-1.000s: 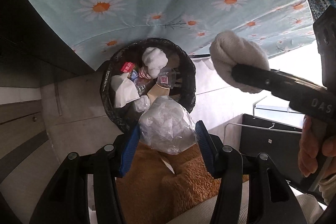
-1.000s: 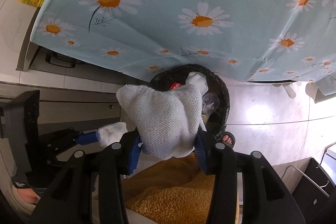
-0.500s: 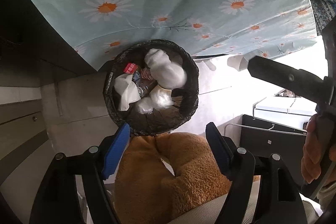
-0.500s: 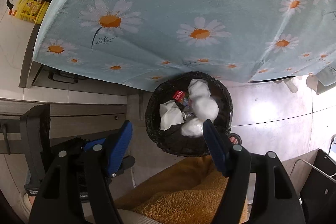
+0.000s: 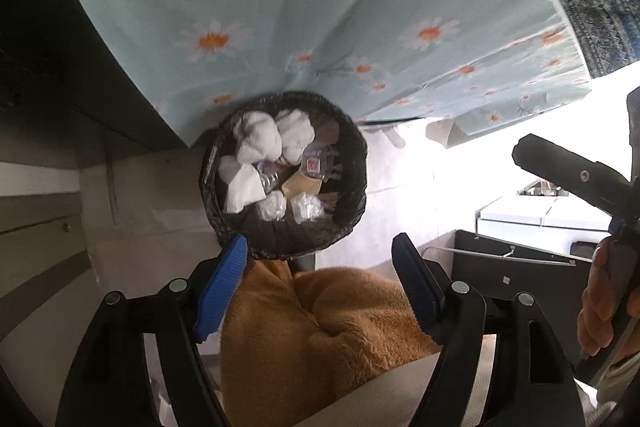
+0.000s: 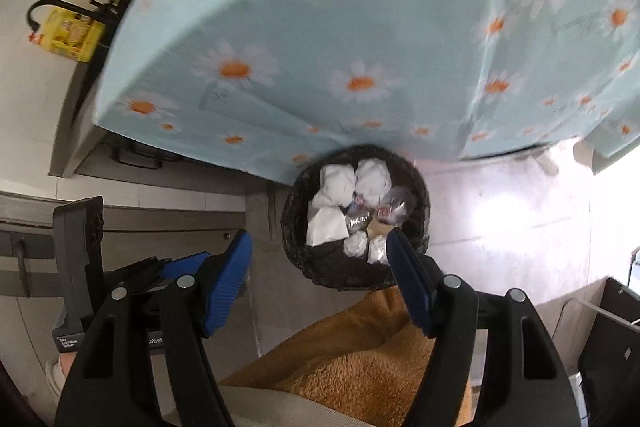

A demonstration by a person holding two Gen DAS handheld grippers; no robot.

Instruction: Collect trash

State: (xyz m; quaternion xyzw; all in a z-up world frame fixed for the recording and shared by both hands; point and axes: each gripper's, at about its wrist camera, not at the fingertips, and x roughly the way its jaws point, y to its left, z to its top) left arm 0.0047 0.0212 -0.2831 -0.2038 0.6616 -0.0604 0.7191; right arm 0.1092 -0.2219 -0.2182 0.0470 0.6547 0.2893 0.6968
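A round black trash bin (image 5: 360,163) stands on the floor beneath both grippers. Inside lie two white wads (image 5: 258,139), a folded tissue (image 5: 240,187), a clear wrapper and a crumpled plastic bag (image 5: 306,207). My left gripper (image 5: 320,239) hangs above the bin's near rim, open, with nothing between its blue pads. My right gripper (image 6: 317,233) is also open and empty above the same bin (image 6: 424,203), where the white wads (image 6: 338,183) show. The right gripper's black body (image 5: 560,171) and the hand holding it (image 5: 600,307) appear at the right of the left wrist view.
A table with a light-blue daisy cloth (image 5: 320,7) overhangs the bin's far side. Orange fleece clothing (image 5: 328,339) fills the near foreground. A black box (image 5: 512,267) sits at the right, grey cabinets (image 6: 120,223) at the left, and a yellow bottle (image 6: 68,35) far left.
Both grippers opened and let go: the plastic bag from the left and the white knitted wad from the right now lie in the bin. Both grippers have risen, so the bin looks smaller.
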